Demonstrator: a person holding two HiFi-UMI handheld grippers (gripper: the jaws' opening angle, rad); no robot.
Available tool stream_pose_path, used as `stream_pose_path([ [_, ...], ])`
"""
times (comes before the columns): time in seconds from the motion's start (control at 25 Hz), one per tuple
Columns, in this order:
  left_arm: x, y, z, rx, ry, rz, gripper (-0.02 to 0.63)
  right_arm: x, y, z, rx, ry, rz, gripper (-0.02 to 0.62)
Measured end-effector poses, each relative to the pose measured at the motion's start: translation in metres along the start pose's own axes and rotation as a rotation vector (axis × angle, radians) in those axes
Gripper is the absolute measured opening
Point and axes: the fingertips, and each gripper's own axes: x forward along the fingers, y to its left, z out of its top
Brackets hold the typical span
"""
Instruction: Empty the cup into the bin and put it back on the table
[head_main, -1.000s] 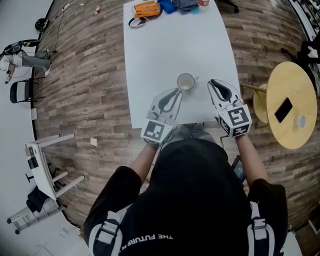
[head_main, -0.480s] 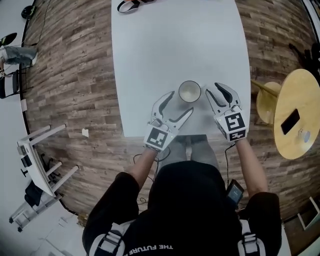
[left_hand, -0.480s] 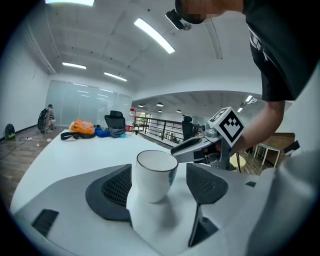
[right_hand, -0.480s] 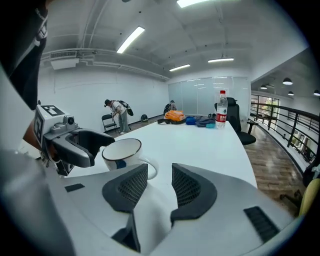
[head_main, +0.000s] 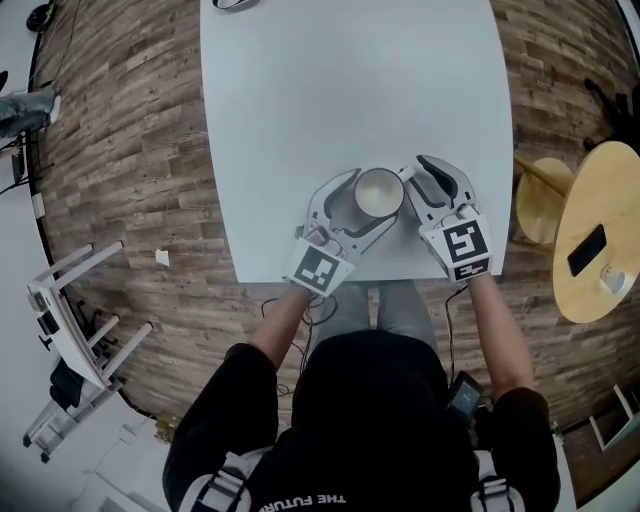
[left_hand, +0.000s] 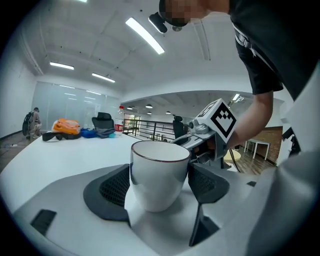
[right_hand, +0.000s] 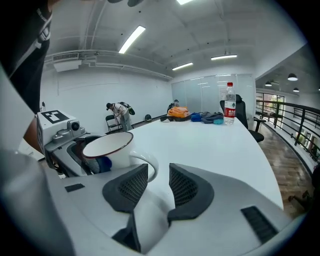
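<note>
Cup (head_main: 380, 193) stands centre frame between left gripper's (left_hand: 160, 186) jaws, apparently untouched; right gripper (right_hand: 157, 186) gapes empty beside it; both have just been opening

Cup (head_main: 379, 193) contents unclear; yellow table (head_main: 600, 190) cut off.

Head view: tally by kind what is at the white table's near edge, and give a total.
Cup: 1
Hand-held grippers: 2 (left hand-held gripper, right hand-held gripper)
Total: 3
</note>
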Motion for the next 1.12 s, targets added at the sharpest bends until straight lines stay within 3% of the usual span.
stream_pose_path([
  [0.36, 0.006, -0.001, -0.001, 0.029, -0.007, -0.034, 0.356, 0.007, -0.002, 0.001, -0.058, -0.019, 0.05, 0.136],
  [0.44, 0.008, 0.001, 0.001, 0.037, -0.012, -0.036, 0.357, 0.009, 0.001, 0.003, -0.066, -0.026, 0.071, 0.063],
  [0.52, 0.007, 0.004, 0.002, 0.045, -0.015, -0.045, 0.359, 0.011, 0.004, 0.005, -0.063, -0.027, 0.071, 0.063],
  [0.8, 0.006, 0.006, 0.004, 0.06, -0.02, -0.046, 0.361, 0.013, 0.001, 0.004, 0.085, -0.03, 0.056, 0.049],
  [1.12, -0.011, -0.009, 0.011, 0.037, -0.041, -0.105, 0.362, -0.005, 0.02, -0.002, 0.153, -0.024, 0.045, 0.048],
])
